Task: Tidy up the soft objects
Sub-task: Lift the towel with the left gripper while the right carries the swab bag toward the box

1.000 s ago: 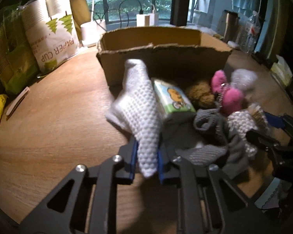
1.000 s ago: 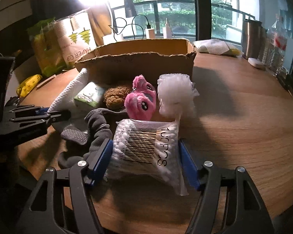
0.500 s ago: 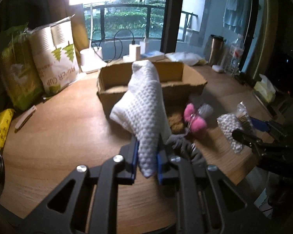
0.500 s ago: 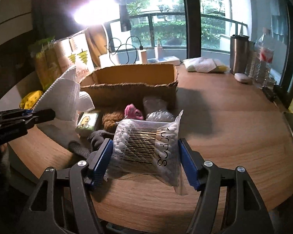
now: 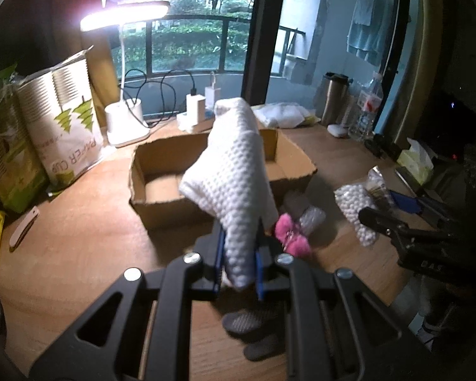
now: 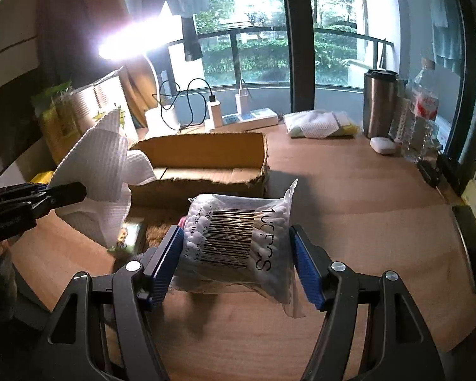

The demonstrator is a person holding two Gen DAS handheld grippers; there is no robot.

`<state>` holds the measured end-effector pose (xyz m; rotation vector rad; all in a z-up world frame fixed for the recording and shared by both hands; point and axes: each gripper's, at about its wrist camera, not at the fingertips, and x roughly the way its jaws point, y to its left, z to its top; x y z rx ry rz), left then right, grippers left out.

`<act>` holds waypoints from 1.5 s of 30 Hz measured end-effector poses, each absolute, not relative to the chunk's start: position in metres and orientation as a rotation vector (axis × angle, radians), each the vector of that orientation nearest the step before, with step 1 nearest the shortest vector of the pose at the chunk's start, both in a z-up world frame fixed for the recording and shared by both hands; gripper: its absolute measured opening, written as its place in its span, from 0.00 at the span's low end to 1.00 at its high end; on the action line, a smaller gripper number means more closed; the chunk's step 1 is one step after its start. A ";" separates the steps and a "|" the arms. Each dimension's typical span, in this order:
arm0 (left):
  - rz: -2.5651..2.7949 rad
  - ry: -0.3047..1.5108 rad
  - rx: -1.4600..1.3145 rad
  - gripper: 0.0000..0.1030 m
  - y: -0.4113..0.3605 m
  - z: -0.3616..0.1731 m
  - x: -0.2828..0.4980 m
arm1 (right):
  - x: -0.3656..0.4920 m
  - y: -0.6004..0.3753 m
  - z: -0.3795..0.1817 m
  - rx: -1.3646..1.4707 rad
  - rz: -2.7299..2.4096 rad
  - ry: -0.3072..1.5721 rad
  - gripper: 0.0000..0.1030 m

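**Over the table, two soft loads hanging short of an open box**

On the left side, the left gripper (image 5: 238, 263) is pinching a white waffle-weave cloth (image 5: 231, 184) by its lower end, the blue pads squeezed nearly together with the fabric bunched between them. The cloth is standing up out of the jaws and flopping forward, so its long axis is running away from the tool toward the cardboard box (image 5: 161, 171). From the left wrist view the free end is covering part of the box's open top, though I cannot tell whether it is actually above the opening or only in front of it.

In the middle, the box is sitting on the wooden table (image 6: 349, 190) with its long side across both grippers' line of travel, its torn near wall facing them. On the table just short of that wall, a pink plush toy (image 5: 293, 241) and a dark grey fabric piece (image 5: 247, 322) are lying loose, below and between the two tools.

On the right side, the right gripper (image 6: 238, 257) is clamping a clear bag of cotton swabs (image 6: 238, 241) across its width, jaws held wide by the bag, barcode facing up. The box lies straight ahead of it and slightly left. Both loads seem about equally near; each looks to need a forward carry over the near wall, then a release.
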<state>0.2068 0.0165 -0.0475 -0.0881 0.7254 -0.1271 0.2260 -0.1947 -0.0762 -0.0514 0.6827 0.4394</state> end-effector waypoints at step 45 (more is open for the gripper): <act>-0.163 0.796 -0.261 0.19 0.062 -0.095 0.343 | 0.352 -0.132 -0.079 -0.038 0.489 0.743 0.69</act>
